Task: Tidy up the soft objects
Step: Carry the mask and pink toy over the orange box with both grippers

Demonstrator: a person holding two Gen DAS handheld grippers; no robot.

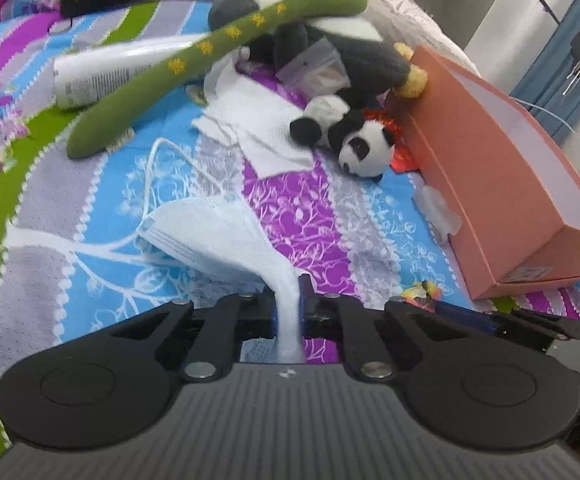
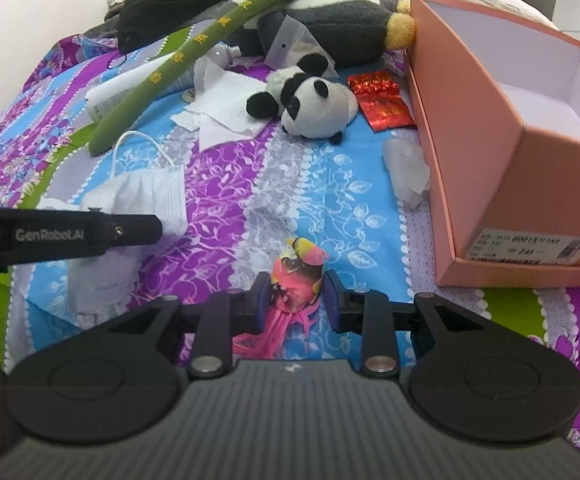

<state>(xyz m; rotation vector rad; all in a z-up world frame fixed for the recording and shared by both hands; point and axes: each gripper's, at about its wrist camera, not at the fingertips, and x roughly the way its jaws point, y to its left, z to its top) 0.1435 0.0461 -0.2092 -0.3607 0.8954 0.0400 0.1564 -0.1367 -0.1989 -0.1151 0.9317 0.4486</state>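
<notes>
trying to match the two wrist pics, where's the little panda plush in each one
Left wrist view: the small panda plush lies right of centre, upper half, near the pink box.
Right wrist view: the plush lies at centre, upper part, left of the box.
Shared landmark: the white tissue just left of the plush.

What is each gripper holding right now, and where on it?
The left gripper is shut on the face mask, pinching one bunched end. The right gripper grips the pink toy by its lower body, tassels hanging below.
</notes>
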